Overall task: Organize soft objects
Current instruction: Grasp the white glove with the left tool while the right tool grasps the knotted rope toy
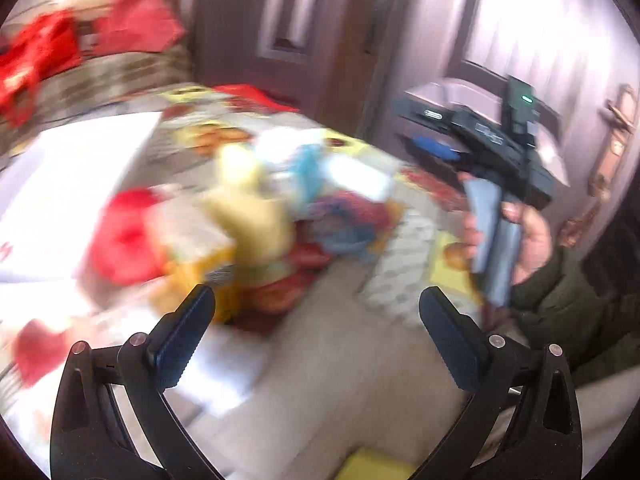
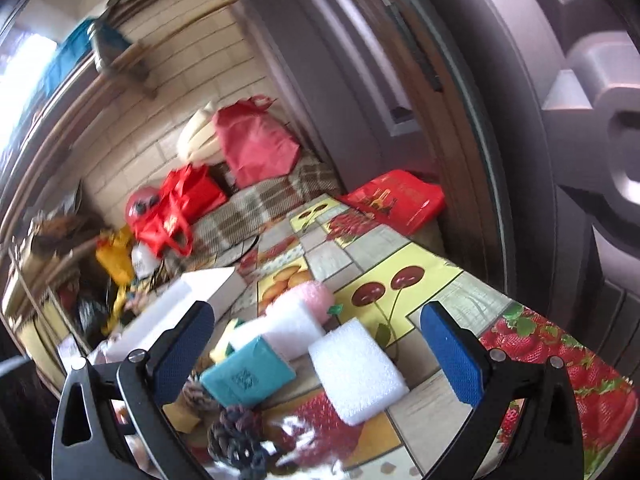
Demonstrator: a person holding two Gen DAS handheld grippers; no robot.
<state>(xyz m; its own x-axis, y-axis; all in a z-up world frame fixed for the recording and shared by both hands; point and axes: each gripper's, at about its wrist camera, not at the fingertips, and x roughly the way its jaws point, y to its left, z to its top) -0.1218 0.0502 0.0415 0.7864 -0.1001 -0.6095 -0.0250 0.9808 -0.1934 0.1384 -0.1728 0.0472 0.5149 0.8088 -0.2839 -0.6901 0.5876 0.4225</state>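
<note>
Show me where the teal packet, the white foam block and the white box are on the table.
teal packet [image 2: 248,376]: right wrist view, middle of its top face by the printed code.
white foam block [image 2: 356,372]: right wrist view, centre of its top face.
white box [image 2: 188,300]: right wrist view, on its top face.

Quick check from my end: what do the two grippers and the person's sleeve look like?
Both grippers have black frames with silver rivets and ribbed blue pads on the jaws: left gripper, right gripper. From the left wrist view, the right gripper shows a black body with a green light and grey-blue handles. The sleeve is dark green.
</note>
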